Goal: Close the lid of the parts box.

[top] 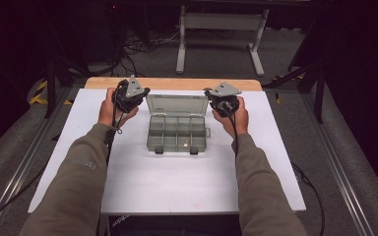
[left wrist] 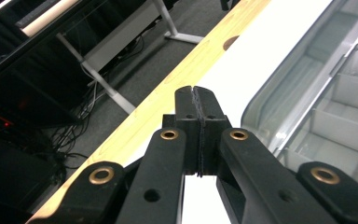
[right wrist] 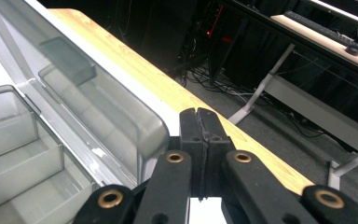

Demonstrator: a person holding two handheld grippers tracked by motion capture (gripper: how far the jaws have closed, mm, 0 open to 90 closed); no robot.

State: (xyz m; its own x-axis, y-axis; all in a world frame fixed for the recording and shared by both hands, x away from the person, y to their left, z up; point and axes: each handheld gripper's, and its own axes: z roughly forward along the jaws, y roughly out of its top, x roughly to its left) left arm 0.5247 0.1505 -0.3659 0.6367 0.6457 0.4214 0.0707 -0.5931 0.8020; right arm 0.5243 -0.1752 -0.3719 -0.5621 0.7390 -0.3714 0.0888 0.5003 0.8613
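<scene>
Open compartment box (top: 177, 129) on white table (top: 142, 182), left tool (top: 129, 96) and right tool (top: 223, 101) flanking its lid, both closed

White mat (top: 177, 182) covers the table; bare wood strip (top: 177, 83) at its far edge. Beyond the table on grey carpet: white metal frame (top: 220, 29) w/ two feet, cable tangle (top: 138, 46) to its left. Yellow-black tape (top: 39, 93) on floor left of table.
</scene>
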